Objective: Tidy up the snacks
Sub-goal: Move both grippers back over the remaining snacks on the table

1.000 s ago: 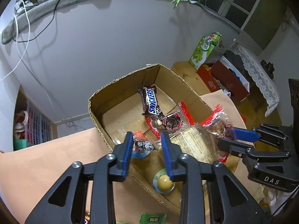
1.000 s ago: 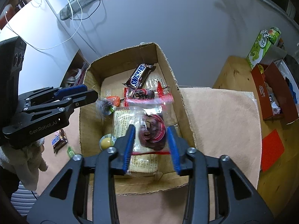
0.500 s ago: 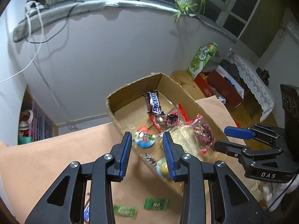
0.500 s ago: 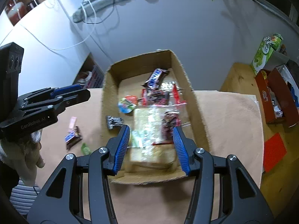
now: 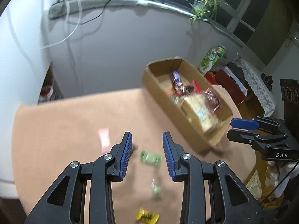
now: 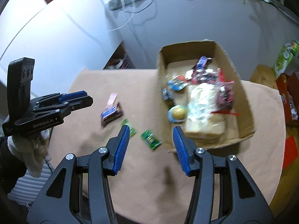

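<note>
A cardboard box (image 6: 246, 100) (image 5: 160, 91) holds several snacks, among them a Snickers bar (image 6: 201, 62) and a round yellow sweet (image 6: 177, 113). On the tan table lie two green packets (image 6: 150, 140) (image 6: 130, 128), a dark candy bar (image 6: 111, 113) and a pink packet (image 6: 112, 99). My left gripper (image 5: 146, 141) is open and empty above a green packet (image 5: 150, 156). My right gripper (image 6: 150, 136) is open and empty, above the green packet left of the box. A yellow wrapped sweet (image 5: 146, 215) lies near the table's front.
A green carton (image 5: 212, 57) and a red box (image 5: 229, 82) stand on a wooden surface right of the table. A grey wall rises behind the table. A plant (image 5: 202, 9) sits on the sill. Both views are motion-blurred.
Both grippers have pulled back from over the box and swung left over the open table. Both jaws have opened wider. The loose packets have come into view.
</note>
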The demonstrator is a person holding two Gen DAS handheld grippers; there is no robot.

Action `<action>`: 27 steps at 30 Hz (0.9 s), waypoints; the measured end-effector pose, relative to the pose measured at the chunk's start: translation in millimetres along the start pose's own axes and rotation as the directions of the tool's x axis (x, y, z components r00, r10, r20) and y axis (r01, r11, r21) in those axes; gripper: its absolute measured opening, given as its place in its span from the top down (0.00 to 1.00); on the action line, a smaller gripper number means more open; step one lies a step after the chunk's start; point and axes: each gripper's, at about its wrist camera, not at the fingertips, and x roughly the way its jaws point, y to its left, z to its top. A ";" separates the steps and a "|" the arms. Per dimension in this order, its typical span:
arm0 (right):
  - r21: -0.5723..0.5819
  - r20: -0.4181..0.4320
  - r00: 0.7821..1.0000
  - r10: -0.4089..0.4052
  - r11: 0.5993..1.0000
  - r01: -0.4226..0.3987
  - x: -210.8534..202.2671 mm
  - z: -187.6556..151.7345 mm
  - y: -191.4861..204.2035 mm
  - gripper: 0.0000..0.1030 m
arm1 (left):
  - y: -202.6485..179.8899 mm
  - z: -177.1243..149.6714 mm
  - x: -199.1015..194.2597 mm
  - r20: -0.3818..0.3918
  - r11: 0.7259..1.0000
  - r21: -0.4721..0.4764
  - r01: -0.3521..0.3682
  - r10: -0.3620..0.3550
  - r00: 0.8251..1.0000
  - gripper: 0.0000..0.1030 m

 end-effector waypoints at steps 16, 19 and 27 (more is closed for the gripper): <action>0.006 -0.174 0.981 0.091 0.996 -0.092 74.8 -46.3 44.9 0.51 | 11.5 -117.1 -9.2 -0.133 0.981 -0.195 0.011 -0.038 0.990 0.68; 0.047 -0.204 0.971 0.122 0.992 -0.115 90.5 -46.8 45.8 0.51 | 8.0 -132.9 -4.4 -0.156 0.979 -0.204 0.013 -0.045 0.987 0.68; 0.104 -0.243 0.962 0.126 0.989 -0.103 121.0 -41.9 57.5 0.51 | -0.6 -147.7 14.3 -0.187 0.978 -0.207 -0.013 -0.026 0.982 0.68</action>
